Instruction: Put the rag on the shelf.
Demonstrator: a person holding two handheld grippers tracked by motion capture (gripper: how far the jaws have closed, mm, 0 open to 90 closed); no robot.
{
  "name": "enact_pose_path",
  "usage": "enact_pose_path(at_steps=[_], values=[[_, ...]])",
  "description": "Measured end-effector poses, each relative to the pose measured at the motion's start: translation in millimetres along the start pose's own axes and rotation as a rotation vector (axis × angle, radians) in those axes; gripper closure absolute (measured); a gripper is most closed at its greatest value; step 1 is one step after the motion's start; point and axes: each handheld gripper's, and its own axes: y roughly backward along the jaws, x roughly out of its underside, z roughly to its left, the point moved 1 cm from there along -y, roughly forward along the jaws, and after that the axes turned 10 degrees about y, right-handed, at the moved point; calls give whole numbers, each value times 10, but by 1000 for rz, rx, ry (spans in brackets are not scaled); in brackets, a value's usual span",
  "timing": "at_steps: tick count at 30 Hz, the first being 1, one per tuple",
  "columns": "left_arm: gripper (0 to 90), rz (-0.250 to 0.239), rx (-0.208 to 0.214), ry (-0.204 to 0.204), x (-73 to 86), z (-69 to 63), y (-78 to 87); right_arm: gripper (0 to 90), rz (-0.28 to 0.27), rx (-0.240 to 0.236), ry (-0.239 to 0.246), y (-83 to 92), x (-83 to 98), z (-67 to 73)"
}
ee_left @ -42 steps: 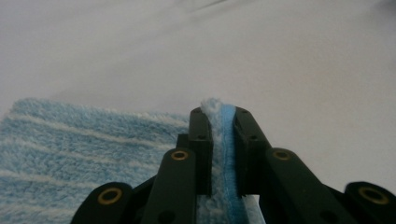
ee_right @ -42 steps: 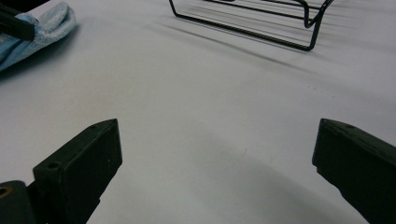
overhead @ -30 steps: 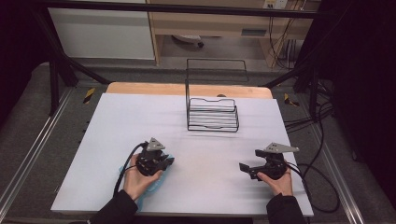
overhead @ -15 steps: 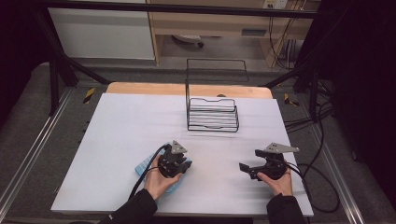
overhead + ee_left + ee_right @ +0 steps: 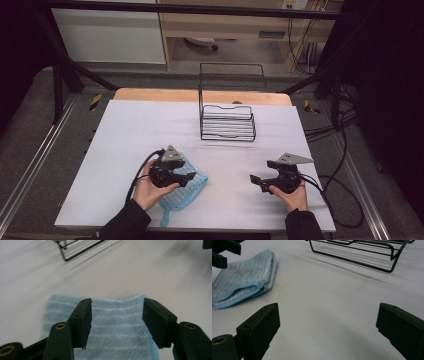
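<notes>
A light blue striped cloth (image 5: 192, 186) lies folded on the white table (image 5: 125, 130), its thick folded edge toward the right gripper. My left gripper (image 5: 191, 176) hovers just over it. Its jaws have just been opening and now stand apart; in the left gripper view (image 5: 116, 302) the cloth (image 5: 116, 325) lies flat below and between the pads, untouched. My right gripper (image 5: 255, 180) rests at the right front, open, with bare table between its jaws (image 5: 328, 307). In the right gripper view the cloth (image 5: 244, 277) lies at the far left.
A black wire rack (image 5: 227, 122) stands at the table's back centre, also seen in the gripper views (image 5: 75, 247) (image 5: 362, 252). Cables trail off the table's right edge. The left gripper's jaw tips (image 5: 222, 250) show in the right gripper view's top left corner.
The left hand swung right across the cloth, then drew slightly back. The cloth, earlier mostly under the hand, now lies folded out to its right. The right hand stayed still.
</notes>
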Motion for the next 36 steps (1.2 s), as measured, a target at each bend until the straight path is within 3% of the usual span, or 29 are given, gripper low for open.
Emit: enact_pose_path(at_steps=[3, 6, 11, 13, 15, 19, 24, 28, 33, 36], values=[[391, 7, -61, -13, 62, 172, 174, 77, 0, 0, -3, -57, -43, 75], [392, 22, -88, 31, 161, 425, 318, 90, 2, -7, -9, -138, -100, 183], [415, 47, -108, 45, 295, 607, 370, 99, 17, -17, -2, -279, -185, 356], [430, 63, -107, 61, 399, 695, 356, 111, 22, -33, -7, -405, -252, 487], [447, 72, -103, 67, 435, 720, 346, 119, 27, -38, -6, -452, -275, 526], [531, 116, -70, 101, 590, 794, 278, 187, 39, -66, -10, -709, -389, 751], [621, 114, -36, 116, 634, 810, 265, 286, 65, -75, 7, -961, -424, 950], [652, 118, -51, 89, 646, 777, 245, 356, 75, -73, 10, -1113, -427, 1040], [685, 110, -50, 90, 664, 769, 240, 471, 90, -66, -7, -1196, -399, 1086], [705, 107, -38, 111, 665, 785, 235, 531, 105, -69, -10, -1216, -369, 1100]])
